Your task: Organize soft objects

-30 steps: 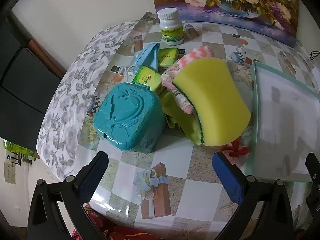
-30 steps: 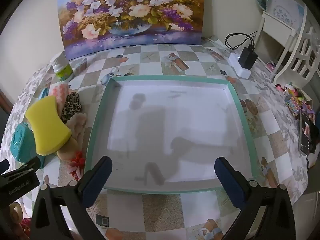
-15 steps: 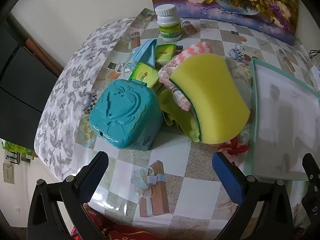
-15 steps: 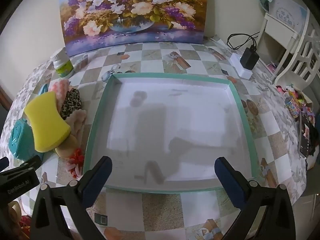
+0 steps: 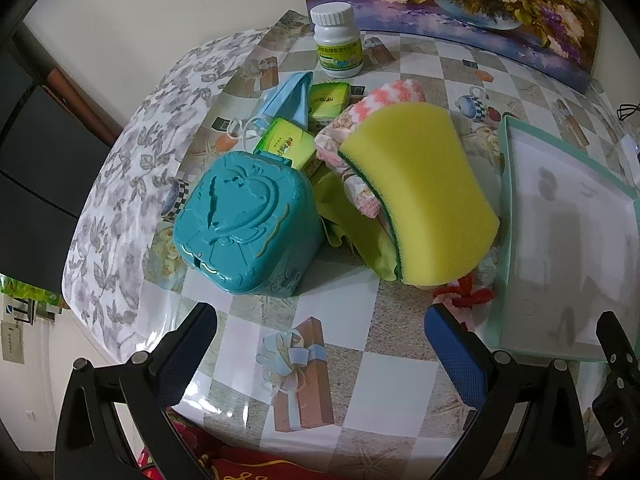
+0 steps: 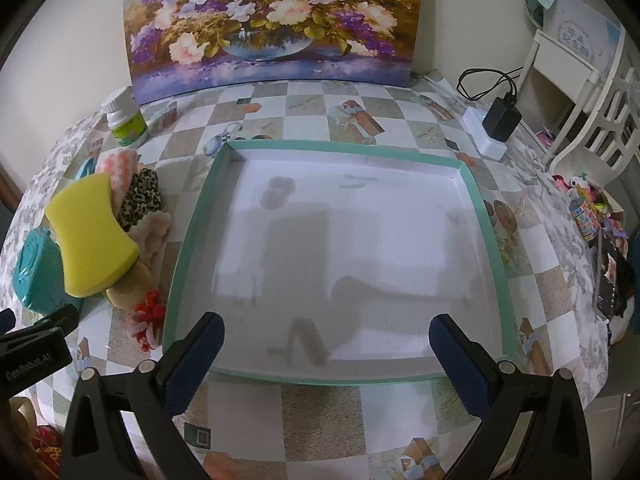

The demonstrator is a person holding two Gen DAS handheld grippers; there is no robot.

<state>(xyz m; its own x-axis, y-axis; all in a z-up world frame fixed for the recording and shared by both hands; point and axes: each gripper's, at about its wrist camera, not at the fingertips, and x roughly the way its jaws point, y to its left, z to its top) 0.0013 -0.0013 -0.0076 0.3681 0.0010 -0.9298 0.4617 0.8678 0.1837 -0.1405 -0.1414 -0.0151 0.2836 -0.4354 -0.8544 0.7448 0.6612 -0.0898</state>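
A yellow sponge with a green scouring edge leans on a heap of soft things: a pink and white fluffy cloth, a yellow-green cloth and a red and white yarn piece. My left gripper is open in front of the heap, apart from it. The right wrist view has the same sponge, a leopard-print cloth and a beige pad left of the teal-rimmed white tray. My right gripper hangs open over the tray's near edge, holding nothing.
A teal plastic box stands left of the heap, with green tissue packs, a blue mask and a white pill bottle behind. A flower painting leans at the back. A charger lies back right.
The left gripper has drawn back and tilted a little, so the heap sits slightly higher in its view. The right gripper has shifted slightly left. Both remain open and empty.
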